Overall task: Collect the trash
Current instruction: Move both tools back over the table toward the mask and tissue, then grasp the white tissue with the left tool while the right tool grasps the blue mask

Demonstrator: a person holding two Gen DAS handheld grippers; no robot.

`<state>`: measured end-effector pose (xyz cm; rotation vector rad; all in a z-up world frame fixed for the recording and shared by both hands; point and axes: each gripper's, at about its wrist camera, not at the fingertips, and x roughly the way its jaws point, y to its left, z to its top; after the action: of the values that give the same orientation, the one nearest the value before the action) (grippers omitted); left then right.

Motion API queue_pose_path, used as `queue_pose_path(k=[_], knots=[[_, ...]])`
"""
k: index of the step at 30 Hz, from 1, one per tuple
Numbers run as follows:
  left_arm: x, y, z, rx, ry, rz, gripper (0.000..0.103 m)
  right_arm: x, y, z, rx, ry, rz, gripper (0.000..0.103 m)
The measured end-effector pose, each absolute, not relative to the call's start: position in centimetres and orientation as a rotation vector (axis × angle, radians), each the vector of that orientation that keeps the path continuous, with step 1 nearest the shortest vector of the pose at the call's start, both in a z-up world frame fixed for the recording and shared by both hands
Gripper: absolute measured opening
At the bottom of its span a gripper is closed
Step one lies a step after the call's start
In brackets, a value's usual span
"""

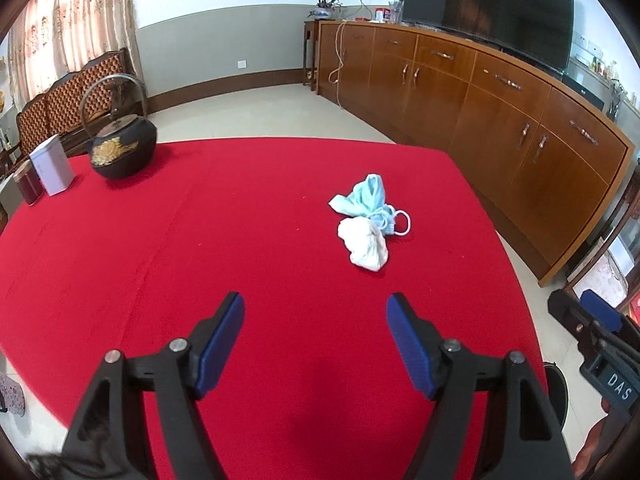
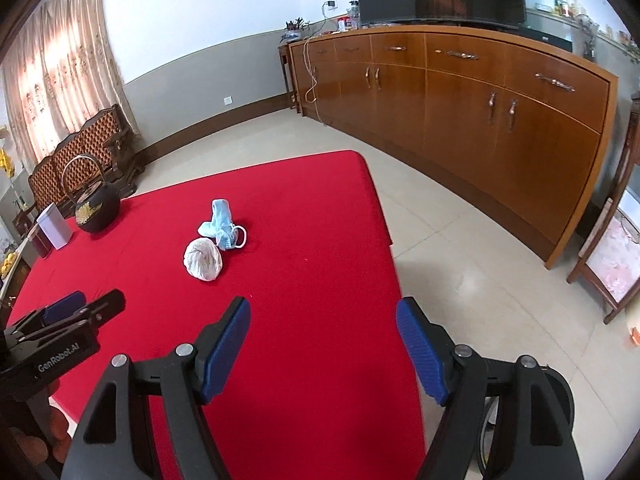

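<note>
Red cloth covers the table [image 1: 160, 260], on which two pieces of trash lie touching: a crumpled blue face mask [image 1: 366, 200] and, just nearer the grippers, a white wad of tissue [image 1: 366, 246]. Both sit toward the table's right half, well apart from the black kettle [image 1: 120, 152], the white box [image 1: 52, 166] and the dark tin [image 1: 28, 186] at the far left corner. The left gripper [image 1: 314, 344] hangs above the near cloth with its jaws spread wide and nothing between them; the right gripper [image 2: 322, 350] is likewise wide open and empty, near the table's right edge.

Risks, as judged: because mask and tissue touch, closing on one may drag or scatter the other. The mask's ear loop [image 1: 404, 224] could snag a finger. A pinch made too low would likely gather the cloth instead. No bin can be identified with certainty in either view.
</note>
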<state>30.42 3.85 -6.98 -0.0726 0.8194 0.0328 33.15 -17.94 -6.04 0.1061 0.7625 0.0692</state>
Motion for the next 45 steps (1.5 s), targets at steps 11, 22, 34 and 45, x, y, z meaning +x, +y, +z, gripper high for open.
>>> queue_pose_path(k=[11,22,34,45], knots=[[34.2,3.2,-8.8,-0.067,0.849,-0.006,0.075,37.7,-16.6,-8.2,0.104,0.789,0.081,0.077],[37.1,2.3,-10.1,-0.075,0.891,-0.035,0.075,40.0,-17.4,-9.5,0.125,0.802,0.067,0.077],[38.7,3.6,-11.5,-0.106,0.926,-0.022,0.074,41.4,-17.1,-10.0,0.128,0.811,0.074,0.077],[39.0,5.2,-11.2,-0.122,0.892,-0.004,0.071,43.7,-14.3,-11.4,0.107,0.846,0.118,0.077]])
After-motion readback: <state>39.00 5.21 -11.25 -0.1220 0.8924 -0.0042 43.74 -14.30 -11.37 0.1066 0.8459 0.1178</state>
